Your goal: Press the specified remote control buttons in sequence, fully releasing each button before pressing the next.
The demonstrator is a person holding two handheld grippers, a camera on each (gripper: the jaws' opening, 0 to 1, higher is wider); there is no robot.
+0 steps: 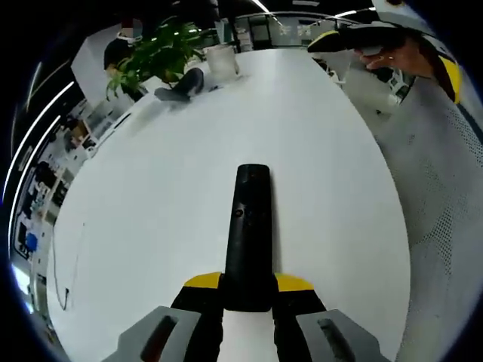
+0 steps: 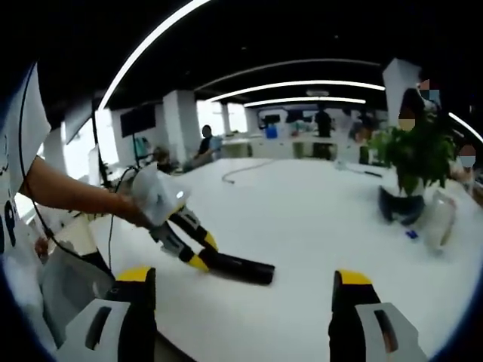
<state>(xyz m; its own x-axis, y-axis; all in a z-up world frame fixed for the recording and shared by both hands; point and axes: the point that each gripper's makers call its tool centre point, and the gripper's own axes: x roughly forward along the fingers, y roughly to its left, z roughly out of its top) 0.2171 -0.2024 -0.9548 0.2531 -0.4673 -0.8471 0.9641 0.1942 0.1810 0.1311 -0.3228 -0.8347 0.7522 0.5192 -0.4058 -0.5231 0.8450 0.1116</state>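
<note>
A long black remote control (image 1: 247, 234) lies lengthwise along the white table, with small buttons near its far end. My left gripper (image 1: 248, 290) is shut on the remote's near end, its yellow-tipped jaws pressed against both sides. In the right gripper view the same remote (image 2: 240, 268) sticks out of the left gripper (image 2: 198, 255), held by a person's hand. My right gripper (image 2: 245, 290) hangs open above the table's near edge, its jaws wide apart and nothing between them. It also appears at the top right of the left gripper view (image 1: 343, 39), held in a hand.
A potted green plant (image 1: 155, 53) in a dark pot and a clear cup (image 1: 221, 59) stand at the table's far end. A thin cable (image 1: 64, 271) lies on the left side. Grey carpet (image 1: 445, 211) borders the table on the right. People sit at desks in the background.
</note>
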